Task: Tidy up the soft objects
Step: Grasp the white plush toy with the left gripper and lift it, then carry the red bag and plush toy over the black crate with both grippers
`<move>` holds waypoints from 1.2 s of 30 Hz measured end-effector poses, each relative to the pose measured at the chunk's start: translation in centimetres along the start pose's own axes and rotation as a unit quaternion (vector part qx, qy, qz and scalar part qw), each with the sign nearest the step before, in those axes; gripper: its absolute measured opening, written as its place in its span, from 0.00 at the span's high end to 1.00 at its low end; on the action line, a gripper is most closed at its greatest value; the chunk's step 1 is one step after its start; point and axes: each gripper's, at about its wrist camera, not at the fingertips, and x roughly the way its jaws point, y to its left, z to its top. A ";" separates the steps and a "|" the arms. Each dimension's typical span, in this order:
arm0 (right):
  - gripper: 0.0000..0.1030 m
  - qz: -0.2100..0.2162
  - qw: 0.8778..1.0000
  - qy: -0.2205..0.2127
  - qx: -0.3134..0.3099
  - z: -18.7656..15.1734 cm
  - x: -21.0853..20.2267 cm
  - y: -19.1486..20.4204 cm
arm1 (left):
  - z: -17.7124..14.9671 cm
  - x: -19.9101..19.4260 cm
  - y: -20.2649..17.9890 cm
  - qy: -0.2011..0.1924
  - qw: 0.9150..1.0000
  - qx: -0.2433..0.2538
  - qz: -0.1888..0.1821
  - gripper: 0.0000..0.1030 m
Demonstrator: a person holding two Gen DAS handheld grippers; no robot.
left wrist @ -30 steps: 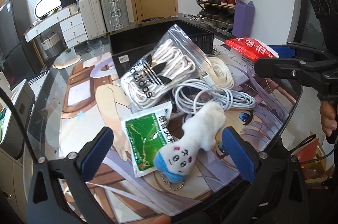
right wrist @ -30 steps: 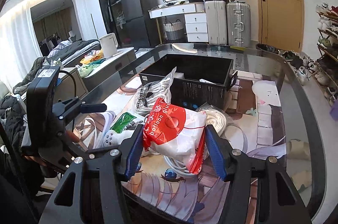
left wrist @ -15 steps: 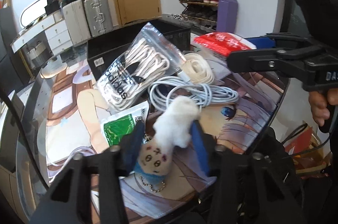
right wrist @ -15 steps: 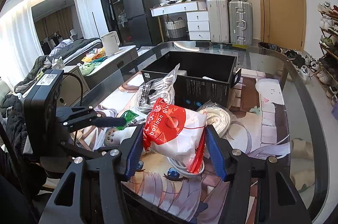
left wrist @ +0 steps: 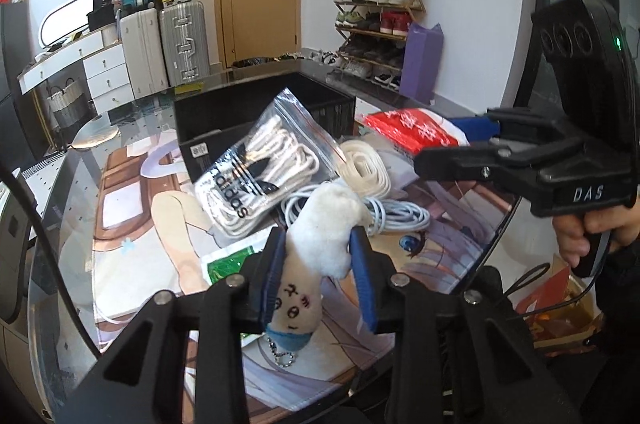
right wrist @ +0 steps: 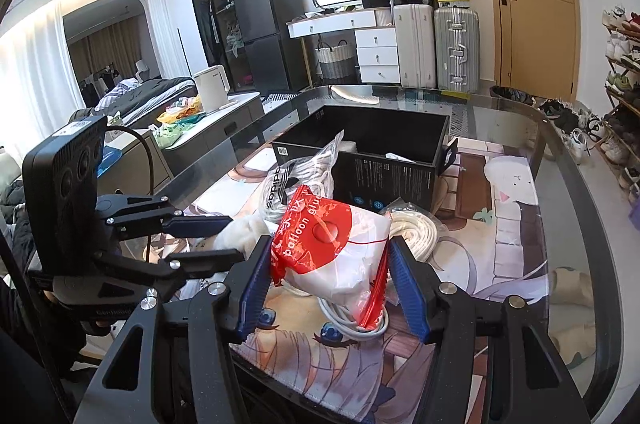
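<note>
Left wrist view: the left gripper has just closed and pinches a white plush, long axis toward 1 o'clock. The black bin lies at 11 o'clock, beyond a lace bag.

Right wrist view: the right gripper pinches a red-white bag; the bin is at 12 o'clock, nearer this hand.

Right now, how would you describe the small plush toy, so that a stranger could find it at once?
Look at the glass table with the printed mat, in front of the black box. Before the adidas lace bag and the pale coiled cable, the left gripper has just closed on the plush toy. It alone is fuzzy white, with a drawn face, a blue end and a bead chain.
</note>
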 end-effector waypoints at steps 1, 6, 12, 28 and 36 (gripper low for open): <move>0.43 0.000 1.000 -0.001 0.000 0.0 -0.1 0.0 | 0.0 -0.2 0.1 -0.003 1.000 -0.003 0.001 0.70; 0.43 0.002 1.000 -0.007 -0.002 0.0 -0.3 0.3 | 0.3 -0.7 0.6 -0.017 1.000 -0.019 0.003 0.70; 0.43 0.003 1.000 -0.018 -0.005 0.2 -0.8 0.6 | 0.6 -1.4 1.2 -0.033 0.999 -0.034 0.013 0.70; 0.43 -0.003 0.999 -0.035 0.000 1.1 -1.0 0.1 | 1.8 -2.0 3.2 -0.054 0.995 -0.071 0.044 0.70; 0.43 -0.015 0.999 -0.045 -0.018 3.3 -1.1 0.5 | 2.9 -1.0 4.4 -0.063 0.993 -0.083 0.051 0.70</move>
